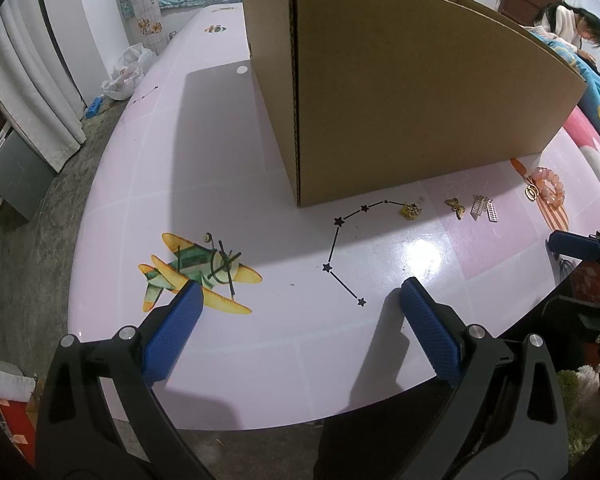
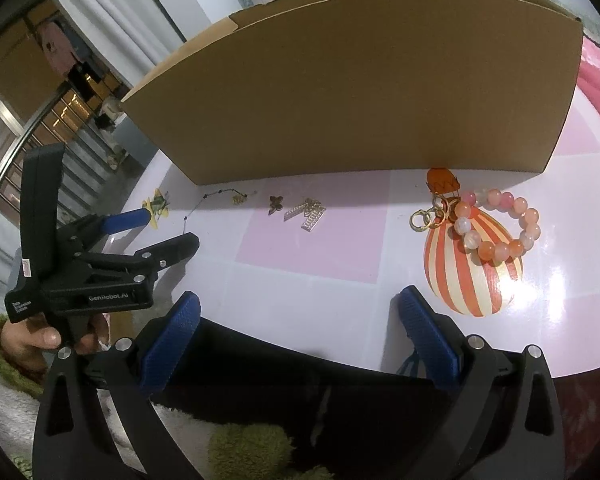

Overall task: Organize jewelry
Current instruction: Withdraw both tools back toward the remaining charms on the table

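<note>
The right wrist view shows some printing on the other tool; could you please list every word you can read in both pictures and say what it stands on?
"GenRobot.AI": white print on the black body of the left tool, seen in the right wrist view.
A small white label of three short lines on that tool's rear block: too small to read surely.
A small logo on the table far behind the cardboard box: blurred, unreadable.
No other text is visible.

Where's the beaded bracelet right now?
The beaded bracelet lies on the table's right side, over the striped balloon print, just in front of the cardboard box.
</note>
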`<state>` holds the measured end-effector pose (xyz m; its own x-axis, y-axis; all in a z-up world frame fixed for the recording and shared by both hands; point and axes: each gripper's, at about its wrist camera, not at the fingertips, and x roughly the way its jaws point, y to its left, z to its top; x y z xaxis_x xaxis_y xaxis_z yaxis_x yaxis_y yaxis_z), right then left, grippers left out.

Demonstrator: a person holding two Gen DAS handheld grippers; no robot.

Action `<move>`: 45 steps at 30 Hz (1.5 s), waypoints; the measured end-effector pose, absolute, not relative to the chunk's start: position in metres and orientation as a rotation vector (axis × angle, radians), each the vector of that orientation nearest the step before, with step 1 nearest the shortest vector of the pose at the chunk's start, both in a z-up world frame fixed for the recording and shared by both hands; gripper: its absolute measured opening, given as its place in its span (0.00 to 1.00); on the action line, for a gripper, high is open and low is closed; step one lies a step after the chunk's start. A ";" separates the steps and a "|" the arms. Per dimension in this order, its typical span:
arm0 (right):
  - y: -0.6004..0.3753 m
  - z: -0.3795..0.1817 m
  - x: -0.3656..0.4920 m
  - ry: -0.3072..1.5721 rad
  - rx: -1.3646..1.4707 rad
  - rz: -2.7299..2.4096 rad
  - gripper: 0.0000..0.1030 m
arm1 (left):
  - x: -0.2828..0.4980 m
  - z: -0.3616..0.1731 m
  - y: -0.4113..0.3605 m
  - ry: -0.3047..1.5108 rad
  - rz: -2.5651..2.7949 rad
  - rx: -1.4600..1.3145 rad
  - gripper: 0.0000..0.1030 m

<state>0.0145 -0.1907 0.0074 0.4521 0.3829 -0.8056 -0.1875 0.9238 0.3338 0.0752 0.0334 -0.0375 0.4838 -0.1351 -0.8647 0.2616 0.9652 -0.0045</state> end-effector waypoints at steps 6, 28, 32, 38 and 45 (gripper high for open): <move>-0.190 0.007 0.014 1.043 0.208 0.355 0.94 | 0.075 -0.037 0.033 1.038 -0.243 0.134 0.93; -0.186 0.005 0.015 1.039 0.201 0.352 0.94 | 0.077 -0.037 0.033 1.029 -0.242 0.132 0.93; -0.187 0.005 0.014 1.034 0.202 0.357 0.94 | 0.075 -0.037 0.035 1.010 -0.244 0.130 0.93; -0.188 0.007 0.014 1.048 0.202 0.357 0.94 | 0.073 -0.034 0.035 0.963 -0.262 0.121 0.92; -0.190 0.015 0.012 1.001 0.182 0.340 0.85 | 0.066 -0.011 0.022 0.835 -0.386 0.093 0.75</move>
<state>0.0117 -0.1904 0.0154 0.4927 0.3611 -0.7917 -0.1959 0.9325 0.3034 0.0664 0.0215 -0.0110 0.6063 -0.2976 -0.7375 0.3698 0.9265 -0.0700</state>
